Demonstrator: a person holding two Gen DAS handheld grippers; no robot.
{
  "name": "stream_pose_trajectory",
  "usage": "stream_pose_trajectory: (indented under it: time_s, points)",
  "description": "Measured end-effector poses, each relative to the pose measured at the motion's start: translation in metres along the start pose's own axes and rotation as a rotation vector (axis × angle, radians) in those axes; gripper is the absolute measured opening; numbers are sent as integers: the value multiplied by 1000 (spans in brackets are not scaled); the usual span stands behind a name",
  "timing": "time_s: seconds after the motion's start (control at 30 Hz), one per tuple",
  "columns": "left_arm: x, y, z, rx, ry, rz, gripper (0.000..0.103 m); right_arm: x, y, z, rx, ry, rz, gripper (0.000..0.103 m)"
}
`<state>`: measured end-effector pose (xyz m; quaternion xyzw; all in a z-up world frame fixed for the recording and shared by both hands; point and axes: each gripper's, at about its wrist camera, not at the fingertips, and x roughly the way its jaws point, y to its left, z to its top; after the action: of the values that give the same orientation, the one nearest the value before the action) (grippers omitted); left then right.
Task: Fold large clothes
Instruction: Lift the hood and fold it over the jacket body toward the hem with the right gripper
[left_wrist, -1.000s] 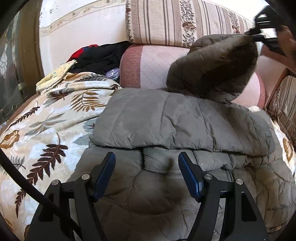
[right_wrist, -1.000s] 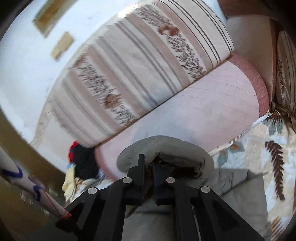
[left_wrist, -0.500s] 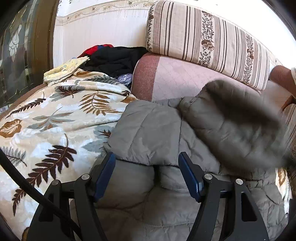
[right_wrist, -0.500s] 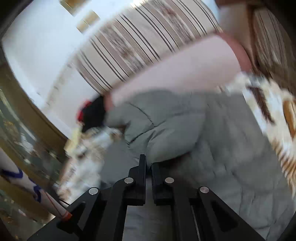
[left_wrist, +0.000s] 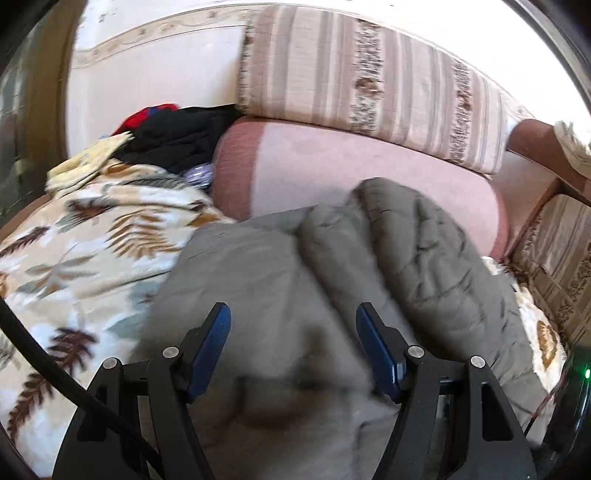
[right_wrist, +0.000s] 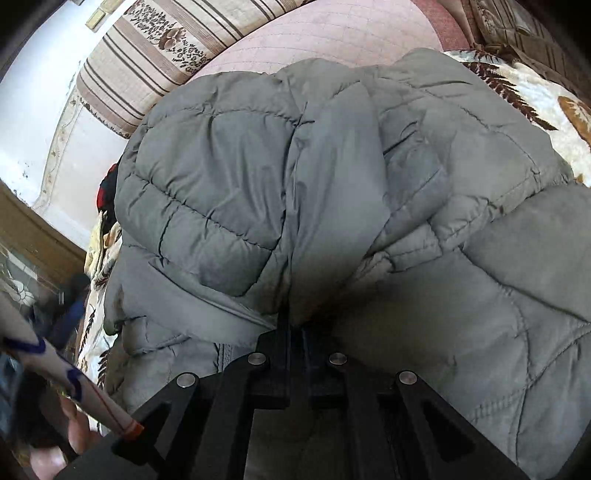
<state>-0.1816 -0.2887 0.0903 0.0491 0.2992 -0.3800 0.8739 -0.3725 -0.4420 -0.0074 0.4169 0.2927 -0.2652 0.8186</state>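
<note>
A large grey-green quilted jacket (left_wrist: 280, 280) lies on a leaf-patterned blanket (left_wrist: 85, 251) on a sofa. Its sleeve (left_wrist: 424, 251) is folded over the body, on the right in the left wrist view. My left gripper (left_wrist: 293, 332) is open, blue pads apart, just above the jacket's near part and holding nothing. In the right wrist view the jacket (right_wrist: 240, 177) fills the frame. My right gripper (right_wrist: 297, 325) is shut on a fold of the jacket's sleeve (right_wrist: 332, 206), low against the garment.
A pink sofa seat back (left_wrist: 332, 166) and a striped cushion (left_wrist: 369, 77) stand behind the jacket. A pile of black and red clothes (left_wrist: 177, 133) lies at the back left. A patterned cushion (left_wrist: 561, 258) is on the right. A person's hand (right_wrist: 74, 432) shows low left.
My right gripper has carried the sleeve down from high above the sofa and laid it across the jacket's body. The left gripper has stayed open and shifted slightly.
</note>
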Motion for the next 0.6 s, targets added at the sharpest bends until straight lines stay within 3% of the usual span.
stream_pose_trajectory:
  time_s: [0.07, 0.17, 0.23, 0.37, 0.5, 0.6]
  points:
    - [19, -14, 1, 34, 34, -10, 69, -1, -2, -2, 1, -1, 5, 5]
    - [57, -23, -7, 102, 157, 83, 73, -4, -5, -1, -5, 5, 8, 5]
    - [65, -21, -10, 106, 178, 108, 80, -10, 0, 1, -46, 11, -4, 8]
    - [67, -13, -11, 82, 187, 99, 81, -41, 10, 13, -131, -5, 1, 16]
    - [66, -13, -13, 84, 179, 108, 81, -93, 29, 30, -284, -149, -19, 16]
    - [64, -12, -14, 81, 174, 109, 81, -107, 40, 56, -340, -254, -60, 16]
